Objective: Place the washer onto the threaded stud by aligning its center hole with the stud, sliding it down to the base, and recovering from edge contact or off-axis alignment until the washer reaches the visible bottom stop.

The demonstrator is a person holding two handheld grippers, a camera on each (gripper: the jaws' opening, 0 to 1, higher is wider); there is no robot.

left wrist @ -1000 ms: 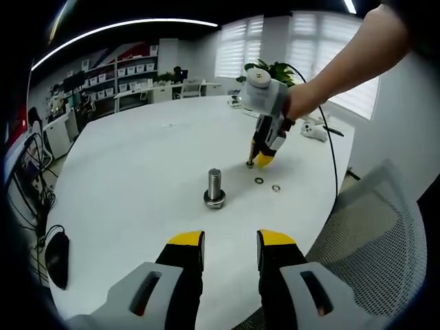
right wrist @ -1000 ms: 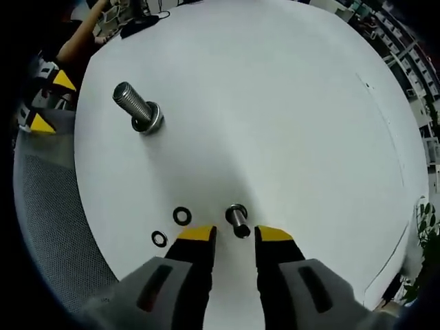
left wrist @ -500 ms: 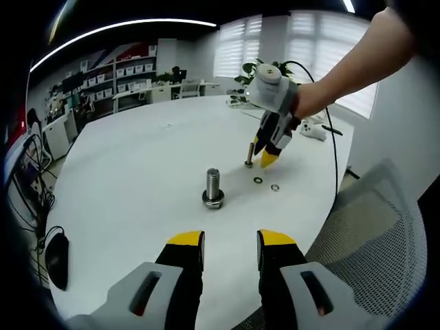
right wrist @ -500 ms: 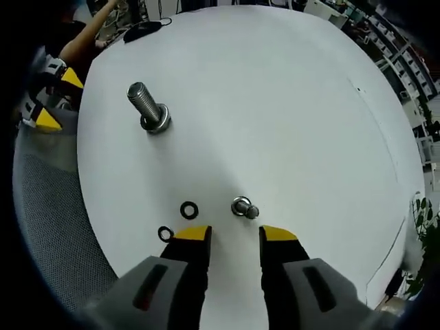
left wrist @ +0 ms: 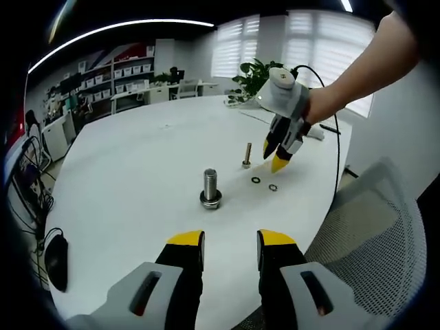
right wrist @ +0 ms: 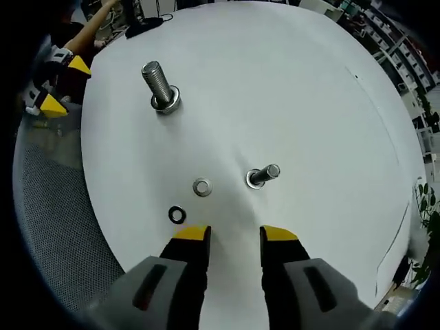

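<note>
- Right hand-held gripper (right wrist: 234,235) hangs over the tabletop (right wrist: 289,89), jaws parted, nothing between them.
- Left hand-held gripper (left wrist: 230,239) low at the near edge, likewise parted and empty.
- Two washers (right wrist: 202,187) lie flat just ahead of the right jaws, near the small stud (right wrist: 262,176); the large stud (right wrist: 160,86) stands well apart.
- Step in hand, as I judge: pick up a washer. Come down straight, pinch its rim, keep it level, then centre the hole over the stud before lowering.

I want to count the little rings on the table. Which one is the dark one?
The black washer, the one closest to the right claw. The other loose washer is shiny silver and lies further out, beside the small stud.
</note>
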